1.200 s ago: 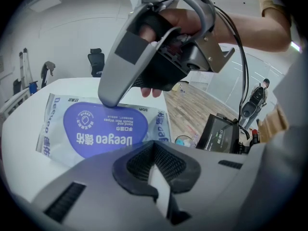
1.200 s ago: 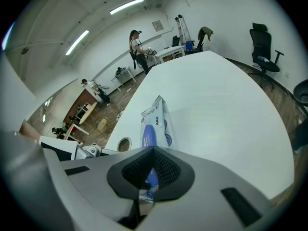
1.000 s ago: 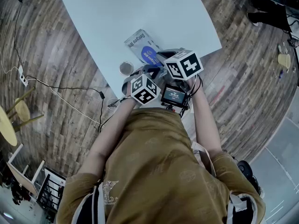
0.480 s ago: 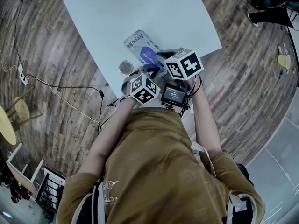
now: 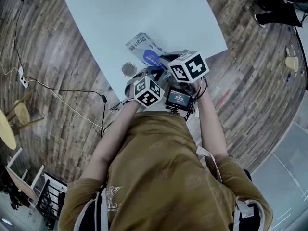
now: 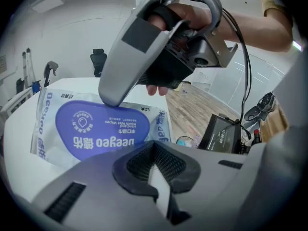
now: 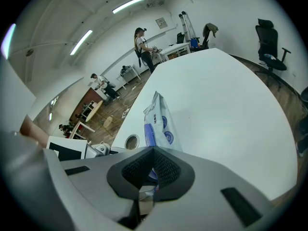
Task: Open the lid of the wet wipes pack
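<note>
Here, one wet wipes pack, one blue lid, left claw clenched, right claw clenched, tip on lid

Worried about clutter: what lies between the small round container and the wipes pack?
Only bare table separates round container and wipes pack, per head view.

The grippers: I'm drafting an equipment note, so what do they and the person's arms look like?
The left gripper and right gripper are grey moulded shells with dark ribbed pads. Each carries a white cube with black square markers. Black cables loop from the right one. The person wears a tan patterned top with short sleeves.
</note>
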